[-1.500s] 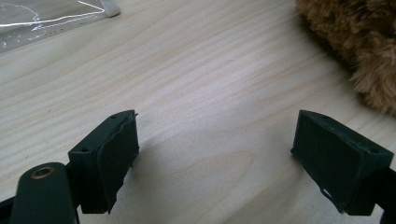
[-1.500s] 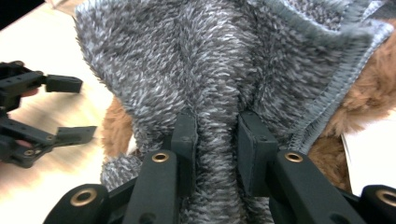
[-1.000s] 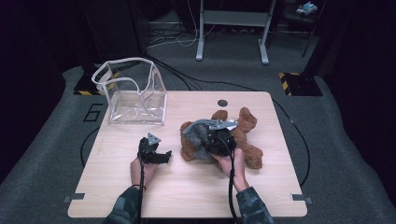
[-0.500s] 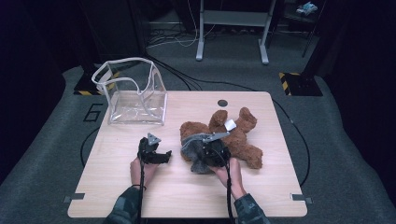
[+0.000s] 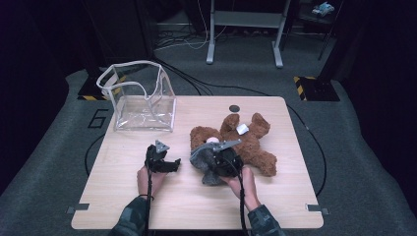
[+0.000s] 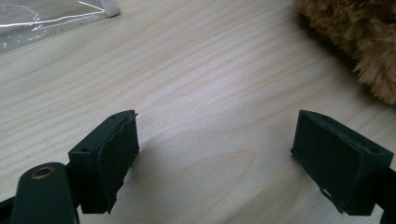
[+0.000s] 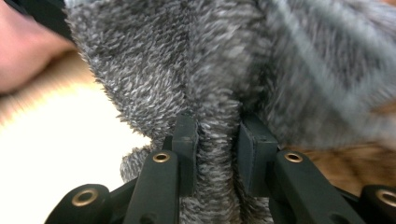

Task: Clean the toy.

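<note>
In the high view, the fuzzy grey plush cloth (image 5: 209,160) and the right gripper (image 5: 222,162) holding it cover the brown teddy bear's (image 5: 251,142) near side, so the bear's face and one arm cannot be made out. The small white tag (image 5: 241,129) on the bear is too small to read. In the right gripper view the grey cloth (image 7: 224,60) runs off the top and right edges, and its right part is blurred; the fold between the jaws hides their inner pads. In the left gripper view the bear's brown fur (image 6: 355,37) and the clear plastic bag (image 6: 42,18) are cut off by the top edge.
</note>
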Action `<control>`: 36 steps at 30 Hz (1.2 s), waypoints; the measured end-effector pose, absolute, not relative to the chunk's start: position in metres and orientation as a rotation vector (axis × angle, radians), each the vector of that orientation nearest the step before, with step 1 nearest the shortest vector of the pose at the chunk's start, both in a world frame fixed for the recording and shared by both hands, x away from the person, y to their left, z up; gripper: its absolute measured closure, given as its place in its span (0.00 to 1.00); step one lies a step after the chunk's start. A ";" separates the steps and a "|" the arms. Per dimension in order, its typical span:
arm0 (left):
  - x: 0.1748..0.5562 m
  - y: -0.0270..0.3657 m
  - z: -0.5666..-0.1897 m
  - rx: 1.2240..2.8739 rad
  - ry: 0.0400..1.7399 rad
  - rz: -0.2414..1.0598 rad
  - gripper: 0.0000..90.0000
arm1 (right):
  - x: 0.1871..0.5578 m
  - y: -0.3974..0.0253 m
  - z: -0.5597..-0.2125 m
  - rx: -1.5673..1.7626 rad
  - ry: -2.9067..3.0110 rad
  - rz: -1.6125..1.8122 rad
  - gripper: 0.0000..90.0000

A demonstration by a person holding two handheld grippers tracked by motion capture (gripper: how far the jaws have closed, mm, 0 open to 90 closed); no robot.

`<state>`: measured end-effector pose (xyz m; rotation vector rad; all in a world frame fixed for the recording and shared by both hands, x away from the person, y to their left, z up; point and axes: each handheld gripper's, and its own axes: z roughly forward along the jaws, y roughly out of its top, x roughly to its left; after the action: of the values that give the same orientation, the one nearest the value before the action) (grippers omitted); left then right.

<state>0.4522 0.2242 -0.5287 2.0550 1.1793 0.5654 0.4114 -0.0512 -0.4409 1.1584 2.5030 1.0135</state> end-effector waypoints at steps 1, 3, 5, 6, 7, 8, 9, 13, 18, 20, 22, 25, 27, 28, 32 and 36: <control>0.452 0.224 -0.529 2.055 1.180 0.566 0.16 | 0.411 -0.054 -0.433 1.152 2.481 1.030 0.79; 0.452 0.224 -0.529 2.056 1.179 0.566 0.16 | 0.412 -0.058 -0.419 1.152 2.427 1.066 0.79; 0.452 0.224 -0.529 2.055 1.179 0.566 0.16 | 0.415 -0.062 -0.407 1.132 2.385 1.085 0.79; 0.452 0.224 -0.529 2.056 1.179 0.566 0.16 | 0.417 -0.063 -0.400 1.140 2.351 1.094 0.79; 0.452 0.224 -0.529 2.055 1.179 0.566 0.16 | 0.421 -0.065 -0.394 1.148 2.325 1.101 0.79; 0.452 0.224 -0.529 2.056 1.179 0.567 0.16 | 0.425 -0.066 -0.390 1.155 2.297 1.111 0.78; 0.452 0.224 -0.529 2.055 1.179 0.567 0.16 | 0.428 -0.067 -0.387 1.162 2.274 1.104 0.78; 0.452 0.224 -0.529 2.056 1.178 0.568 0.16 | 0.449 -0.064 -0.388 1.201 2.237 1.076 0.78; 0.452 0.224 -0.529 2.056 1.178 0.568 0.16 | 0.452 -0.054 -0.400 1.204 2.286 1.066 0.79; 0.452 0.224 -0.529 2.056 1.177 0.569 0.16 | 0.449 -0.054 -0.402 1.210 2.288 1.068 0.79; 0.451 0.223 -0.528 2.057 1.174 0.576 0.16 | 0.449 -0.057 -0.402 1.232 2.278 1.065 0.79; 0.449 0.220 -0.526 2.046 1.166 0.569 0.15 | 0.453 -0.065 -0.404 1.260 2.266 1.067 0.79; 0.443 0.212 -0.515 2.014 1.120 0.585 0.14 | 0.455 -0.069 -0.406 1.273 2.262 1.059 0.79; 0.440 0.206 -0.508 1.998 1.080 0.614 0.14 | 0.456 -0.072 -0.407 1.257 2.266 1.056 0.79; 0.434 0.176 -0.476 1.962 0.921 0.601 0.15 | 0.460 -0.077 -0.413 1.312 2.257 1.076 0.79; 0.441 0.137 -0.455 1.987 0.776 0.576 0.15 | 0.461 -0.075 -0.413 1.326 2.264 1.060 0.79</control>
<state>0.4412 0.1374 -0.4555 1.9870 0.7764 0.5765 0.4610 -0.0750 -0.4134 1.3259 2.2637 1.0604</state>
